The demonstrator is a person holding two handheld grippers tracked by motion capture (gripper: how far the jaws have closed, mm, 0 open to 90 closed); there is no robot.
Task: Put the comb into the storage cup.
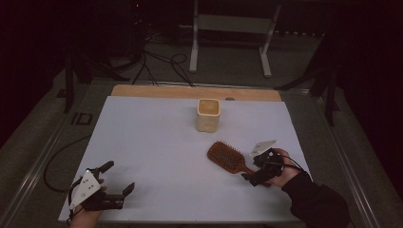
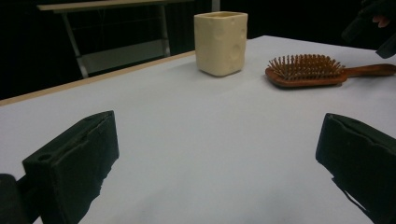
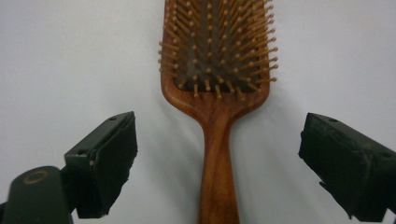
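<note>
The right gripper (image 1: 258, 173) hangs low over the handle of the wooden paddle hairbrush (image 1: 227, 157), its jaws spread wide with the handle running straight up the gap between them and the bristled head just ahead. Neither pad touches the wood yet, so I'd call this the lining-up before the grasp. Next it seems to need a short drop to the table (image 1: 157, 142) and an even squeeze on the narrow neck of the handle (bristles face up, so the brush lies flat and steady). Beyond the brush head stands a cream square cup (image 1: 208, 114), a likely place for it. The left gripper (image 1: 116, 178), jaws also wide and holding nothing, rests well apart from the brush.
</note>
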